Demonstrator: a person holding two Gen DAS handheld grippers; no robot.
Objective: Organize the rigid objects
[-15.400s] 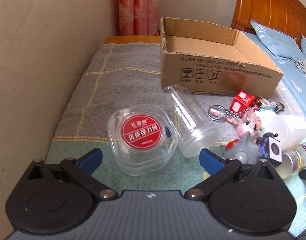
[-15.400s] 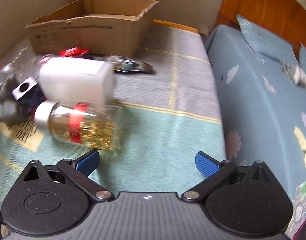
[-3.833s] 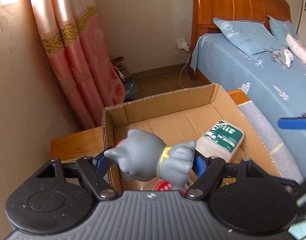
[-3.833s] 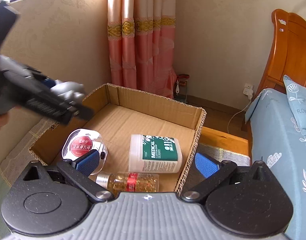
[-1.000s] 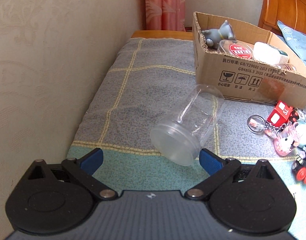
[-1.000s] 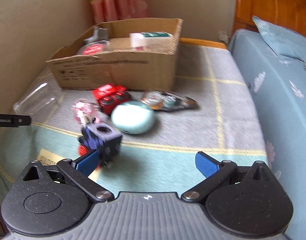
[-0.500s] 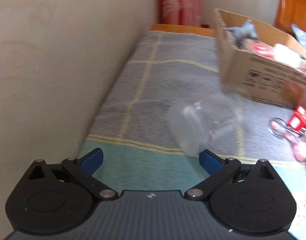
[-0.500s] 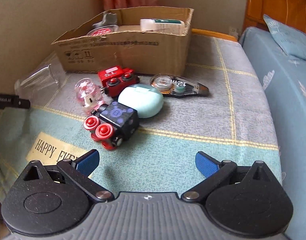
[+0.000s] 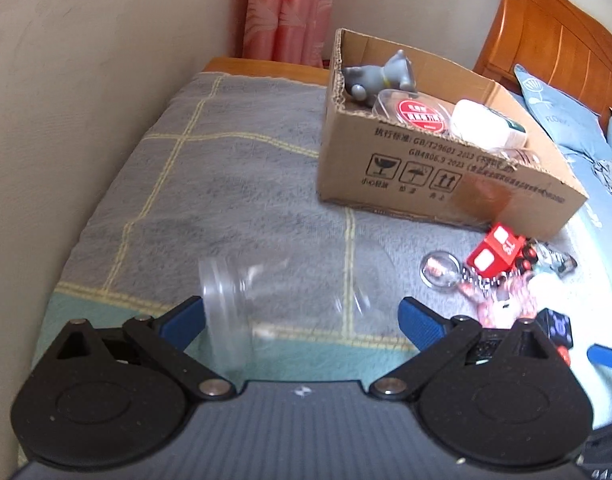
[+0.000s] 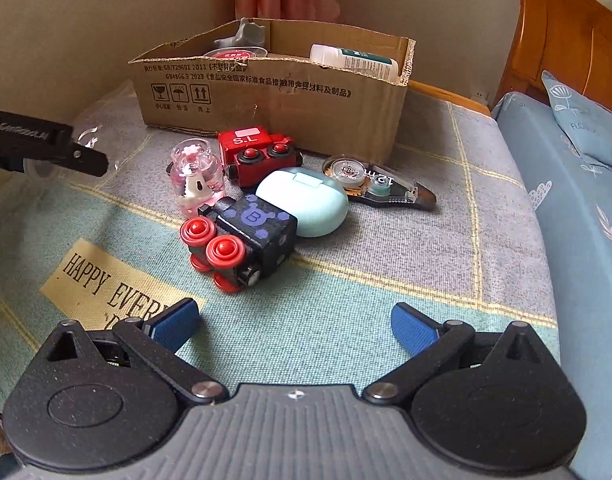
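A clear plastic jar lies on its side on the blanket, blurred, with its threaded mouth to the left. My left gripper is open and straddles it, the left fingertip beside the mouth. The cardboard box holds a grey cat toy, a red-lidded tub and a white bottle. My right gripper is open, just short of a dark cube toy with red wheels. Behind it lie a mint case, a red toy, a pink globe keychain and a correction tape.
The box stands at the back against the wall corner. A beige wall runs along the left. The bed with blue sheets and a wooden headboard borders the right. The left gripper's body shows at the left of the right wrist view.
The jar has turned so its mouth faces left and now lies between my left fingers. My right gripper has moved nearer to the dark cube toy.
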